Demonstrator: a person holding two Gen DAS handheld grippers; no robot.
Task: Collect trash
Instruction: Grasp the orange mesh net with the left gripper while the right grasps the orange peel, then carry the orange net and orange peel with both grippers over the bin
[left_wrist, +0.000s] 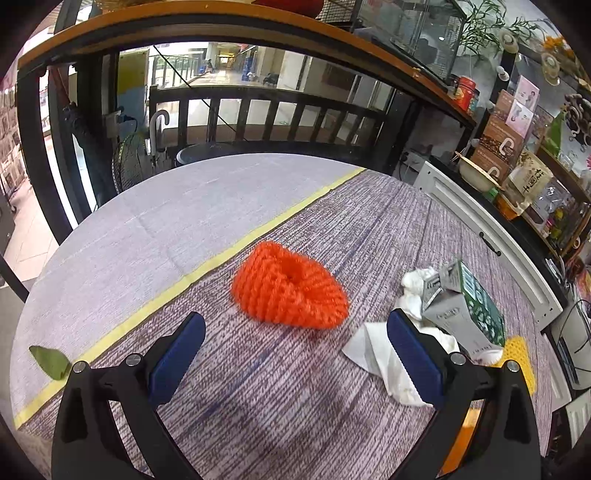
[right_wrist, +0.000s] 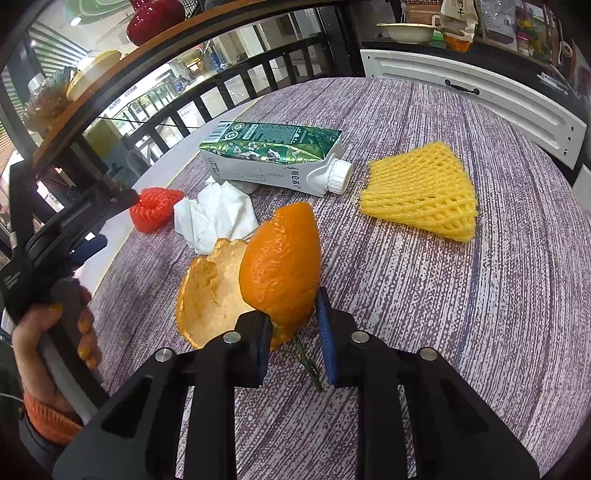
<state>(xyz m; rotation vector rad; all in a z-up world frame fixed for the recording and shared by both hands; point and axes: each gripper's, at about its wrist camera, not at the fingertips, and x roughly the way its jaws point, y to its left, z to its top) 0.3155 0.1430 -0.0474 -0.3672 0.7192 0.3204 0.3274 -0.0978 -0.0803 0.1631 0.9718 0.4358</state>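
My left gripper (left_wrist: 295, 325) is open and empty, just short of an orange-red foam fruit net (left_wrist: 290, 286) on the tablecloth. White crumpled tissue (left_wrist: 384, 354) and a green and white milk carton (left_wrist: 469, 310) lie to its right. My right gripper (right_wrist: 291, 314) is shut on an orange peel (right_wrist: 280, 266) that stands up between the pads. In the right wrist view the carton (right_wrist: 273, 158) lies on its side, with the tissue (right_wrist: 218, 218), a yellow foam net (right_wrist: 421, 192) and the red net (right_wrist: 155, 208) around it.
A green leaf (left_wrist: 50, 362) lies at the left table edge. A purple striped cloth (right_wrist: 461, 314) covers the round table. A white cabinet (right_wrist: 480, 96) and cluttered shelves (left_wrist: 517, 147) stand at the right. The left gripper's handle and hand (right_wrist: 55, 280) show at the left.
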